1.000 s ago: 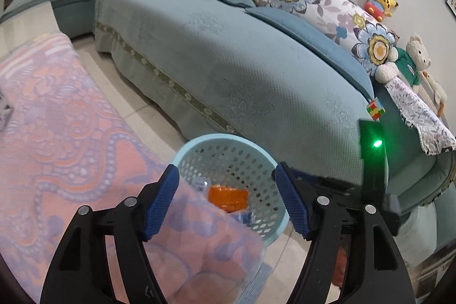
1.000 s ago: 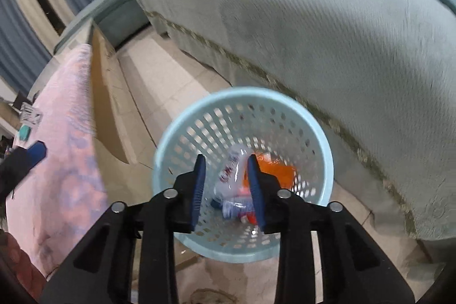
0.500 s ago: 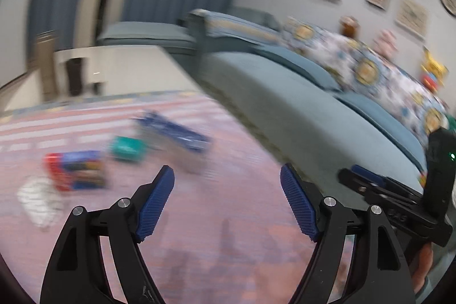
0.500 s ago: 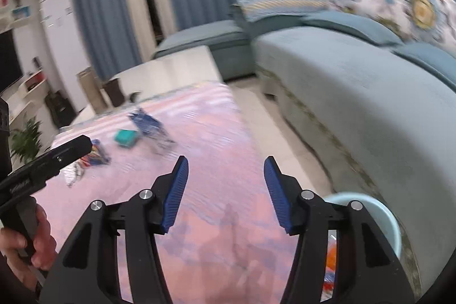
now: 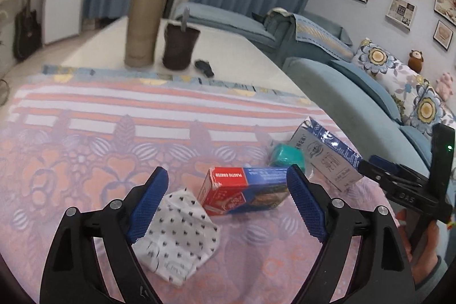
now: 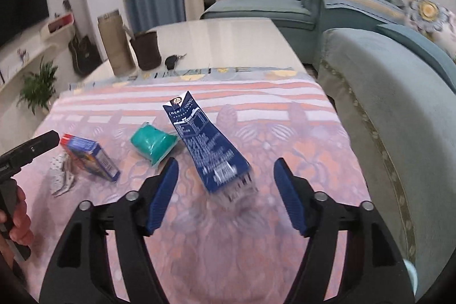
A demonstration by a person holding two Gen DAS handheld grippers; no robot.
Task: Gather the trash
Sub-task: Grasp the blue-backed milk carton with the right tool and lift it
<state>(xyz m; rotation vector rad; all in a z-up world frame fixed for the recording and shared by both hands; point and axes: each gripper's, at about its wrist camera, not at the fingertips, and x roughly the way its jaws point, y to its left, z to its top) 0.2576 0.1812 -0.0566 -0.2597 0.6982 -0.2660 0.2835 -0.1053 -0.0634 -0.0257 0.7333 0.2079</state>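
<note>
Swung away from the basket, back over the patterned-cloth counter (image 6: 285, 133). Left gripper (image 5: 226, 200) and right gripper (image 6: 226, 191) empty, fingers apart and opening. Next pickups likely: red-and-blue cardboard box (image 5: 245, 191), dark blue flattened carton (image 6: 208, 147).

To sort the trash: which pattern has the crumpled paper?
White with small dark dots; the crumpled paper shows best in the left wrist view.

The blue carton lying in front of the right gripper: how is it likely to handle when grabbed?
The blue carton lies flat on the cloth with one end pinched, so it is probably empty and light. Its thin card walls would likely cave under the pads rather than resist. The glossy print may be somewhat slippery. The right gripper is opening, nothing between its jaws yet.
</note>
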